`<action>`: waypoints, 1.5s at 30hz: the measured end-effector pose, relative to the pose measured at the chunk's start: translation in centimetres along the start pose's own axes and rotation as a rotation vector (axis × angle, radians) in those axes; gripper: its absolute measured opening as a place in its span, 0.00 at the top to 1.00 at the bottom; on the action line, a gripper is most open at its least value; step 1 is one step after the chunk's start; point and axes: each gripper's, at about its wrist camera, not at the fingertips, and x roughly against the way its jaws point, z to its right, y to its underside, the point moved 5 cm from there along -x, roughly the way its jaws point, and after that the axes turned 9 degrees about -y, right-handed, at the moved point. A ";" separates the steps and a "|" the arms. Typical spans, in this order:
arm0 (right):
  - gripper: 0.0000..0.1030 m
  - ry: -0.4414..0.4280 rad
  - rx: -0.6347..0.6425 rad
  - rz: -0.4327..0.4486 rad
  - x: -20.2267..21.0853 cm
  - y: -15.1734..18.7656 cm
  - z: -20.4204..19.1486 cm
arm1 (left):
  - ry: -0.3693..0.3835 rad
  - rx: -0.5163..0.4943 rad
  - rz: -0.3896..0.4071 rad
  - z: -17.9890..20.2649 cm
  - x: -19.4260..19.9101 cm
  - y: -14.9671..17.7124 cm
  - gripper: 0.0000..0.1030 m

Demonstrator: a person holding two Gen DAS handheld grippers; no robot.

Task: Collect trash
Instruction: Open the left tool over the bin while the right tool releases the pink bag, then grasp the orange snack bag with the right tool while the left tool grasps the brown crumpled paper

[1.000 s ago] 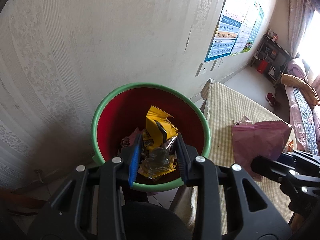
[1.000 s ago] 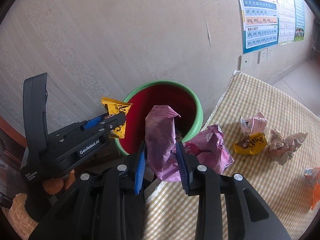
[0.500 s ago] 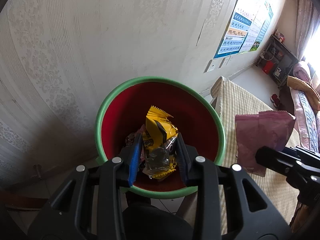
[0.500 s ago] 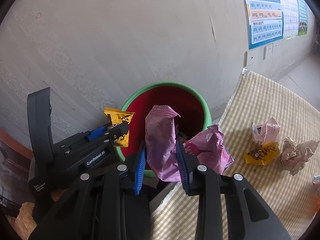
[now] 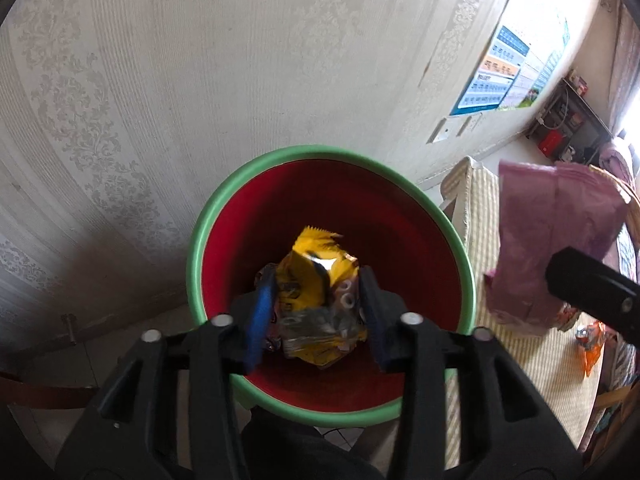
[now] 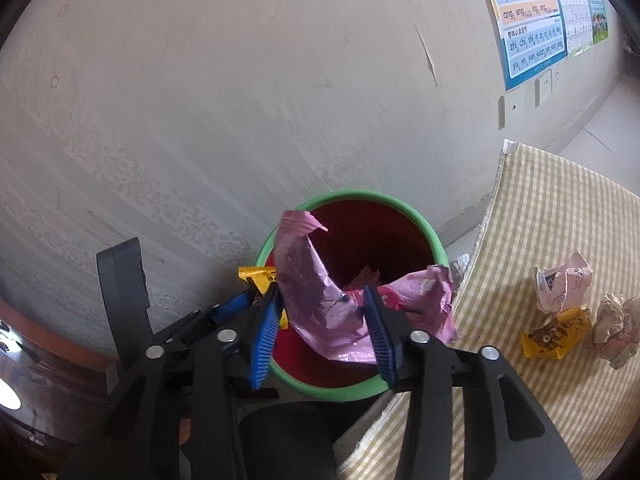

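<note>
Left tool (image 5: 316, 312): released, just widened, yellow wrapper (image 5: 318, 280) loose between, directly over bin (image 5: 332, 400).
Right tool (image 6: 322, 332): released, just widened, pink wrapper (image 6: 320, 304) over bin's near rim.

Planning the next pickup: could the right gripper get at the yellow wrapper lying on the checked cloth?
Probably not yet: the right gripper, jaws just opening, has the pink wrapper between them over the bin. The yellow wrapper lies uncovered.

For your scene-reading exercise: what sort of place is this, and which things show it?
Probably a lived-in home room: patterned wallpaper, a pinyin learning poster by wall sockets, and bedding at the far end past the checked tablecloth.
</note>
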 end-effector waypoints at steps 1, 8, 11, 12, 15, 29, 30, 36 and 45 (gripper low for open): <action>0.48 0.000 -0.005 0.001 -0.1 -0.2 0.0 | 0.002 0.008 -0.003 -0.2 -0.1 0.0 0.49; 0.43 -0.005 -0.006 0.036 1.7 -0.2 0.0 | -0.015 0.024 0.009 -0.8 0.7 0.8 0.40; 0.42 0.034 0.010 0.063 3.9 0.9 1.0 | 0.005 0.014 0.015 -0.2 1.6 1.6 0.40; 0.42 0.062 0.016 0.072 4.9 1.6 1.6 | 0.010 0.008 0.019 0.1 1.9 1.9 0.40; 0.41 0.171 0.019 0.101 8.2 3.8 4.4 | 0.028 -0.011 0.034 1.3 2.8 3.1 0.39; 0.27 0.767 0.111 -0.050 20.8 10.7 23.1 | 0.129 -0.222 -0.032 11.5 5.1 9.2 0.39; 0.27 0.766 0.120 -0.075 20.5 10.8 24.1 | 0.135 -0.239 -0.036 12.3 5.3 9.5 0.39; 0.40 0.727 0.116 -0.145 17.5 11.6 28.0 | 0.157 -0.352 -0.012 16.2 6.9 10.7 0.35; 0.48 0.534 -0.054 0.088 22.3 14.5 23.1 | 0.210 -0.432 0.003 21.7 5.8 9.6 0.36</action>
